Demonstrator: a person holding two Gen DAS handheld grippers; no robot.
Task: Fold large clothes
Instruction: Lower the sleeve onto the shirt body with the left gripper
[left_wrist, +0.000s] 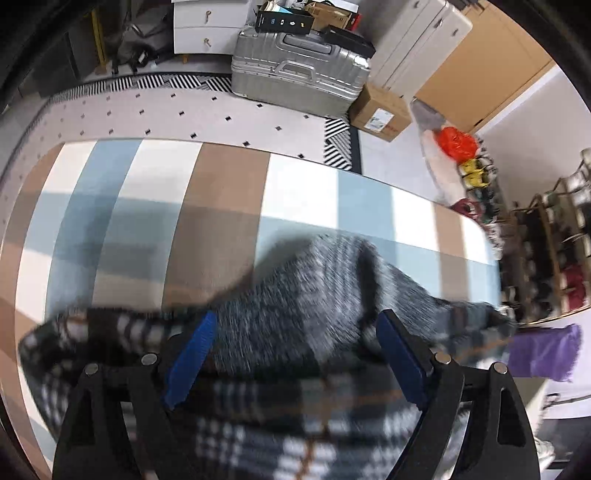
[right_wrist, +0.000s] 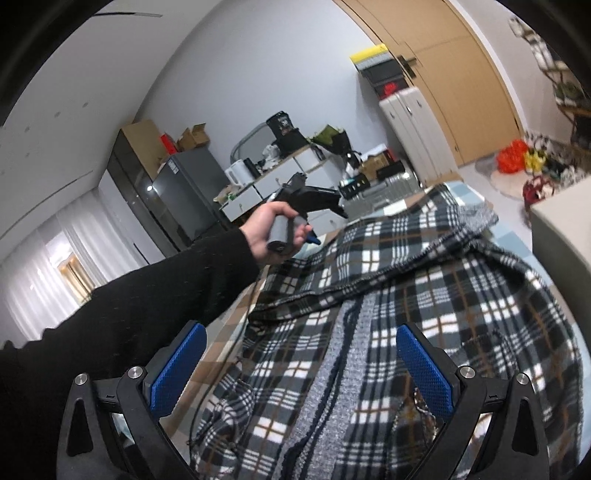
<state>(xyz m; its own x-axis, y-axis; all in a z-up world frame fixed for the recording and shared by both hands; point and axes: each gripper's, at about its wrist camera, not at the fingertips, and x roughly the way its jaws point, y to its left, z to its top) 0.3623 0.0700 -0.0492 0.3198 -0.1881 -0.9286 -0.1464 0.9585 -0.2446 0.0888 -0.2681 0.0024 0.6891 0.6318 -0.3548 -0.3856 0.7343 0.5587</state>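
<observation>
Garment: black, white and tan plaid fleece shirt with a grey knit lining is lying spread and rumpled across the bed, one edge turned back so the grey inside is showing; I am judging this as mid-arrangement, before any clean fold.

Surface: bed with a blue, white and brown checked cover is carrying the shirt; its far half is lying bare in the left wrist view.

Left tool: I am seeing its blue-padded fingers spread wide over the shirt, gripping nothing; fabric is blurring beneath them, so I am reading it as moving above the cloth rather than pinching it.

Right tool: its blue pads are also standing wide apart, holding nothing, hovering above the shirt's grey strip, probably because I am looking for an edge to take.

Left hand: it is squeezing the grey handle of the left tool, raised over the shirt's far side, black sleeve trailing back.

Only in the right view: the whole plaid spread, the hand and arm, a grey fridge by the wall.

Only in the left view: the ribbed silver suitcase on the floor beyond the bed, and a purple cloth at the right edge.
</observation>
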